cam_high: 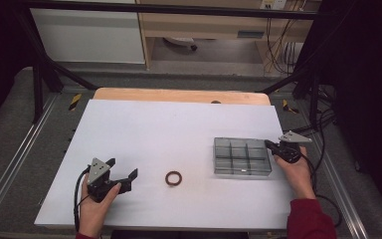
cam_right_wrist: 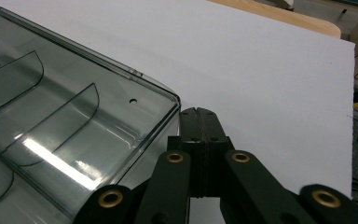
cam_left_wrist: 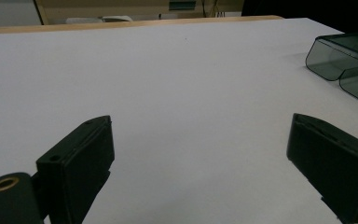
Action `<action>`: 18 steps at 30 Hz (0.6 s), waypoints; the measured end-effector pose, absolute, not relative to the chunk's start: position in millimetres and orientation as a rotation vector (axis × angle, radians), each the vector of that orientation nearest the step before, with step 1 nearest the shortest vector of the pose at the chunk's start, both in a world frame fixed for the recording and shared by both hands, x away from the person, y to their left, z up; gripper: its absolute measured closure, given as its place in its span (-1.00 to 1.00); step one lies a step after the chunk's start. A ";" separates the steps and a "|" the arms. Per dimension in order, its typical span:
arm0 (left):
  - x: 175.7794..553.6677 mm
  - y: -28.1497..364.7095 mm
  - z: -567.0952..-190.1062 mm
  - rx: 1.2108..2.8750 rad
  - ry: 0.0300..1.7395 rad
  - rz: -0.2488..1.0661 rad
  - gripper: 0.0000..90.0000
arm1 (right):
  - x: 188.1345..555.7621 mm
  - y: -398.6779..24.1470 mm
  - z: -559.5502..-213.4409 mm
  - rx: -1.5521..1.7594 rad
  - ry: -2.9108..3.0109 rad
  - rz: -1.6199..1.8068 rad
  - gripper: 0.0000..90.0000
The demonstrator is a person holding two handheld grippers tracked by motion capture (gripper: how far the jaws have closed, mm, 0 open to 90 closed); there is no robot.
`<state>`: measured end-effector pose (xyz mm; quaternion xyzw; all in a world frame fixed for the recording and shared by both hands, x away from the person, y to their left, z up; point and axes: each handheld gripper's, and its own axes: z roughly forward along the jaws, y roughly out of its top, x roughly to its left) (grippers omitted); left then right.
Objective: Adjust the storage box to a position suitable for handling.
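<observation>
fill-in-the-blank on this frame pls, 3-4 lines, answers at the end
1. The left gripper has its jaws ____.
2. The right gripper has its jaws ____, next to a corner of the clear compartment box.
3. The brown ring lies on the white table between the left gripper and the ____.
4. The compartments of the box are ____.

Missing words: open; shut; box; empty
</observation>
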<state>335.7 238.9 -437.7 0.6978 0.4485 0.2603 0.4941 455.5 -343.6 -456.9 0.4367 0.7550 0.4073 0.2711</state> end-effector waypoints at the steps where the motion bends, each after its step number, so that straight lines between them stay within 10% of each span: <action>1: 335.7 238.9 -437.7 1.692 1.088 0.630 -0.83 | 455.4 -343.7 -456.8 1.174 2.035 1.096 1.00; 18: 336.3 238.4 -439.1 1.698 1.093 0.623 -0.84 | 463.3 -344.2 -457.2 1.180 2.038 1.116 1.00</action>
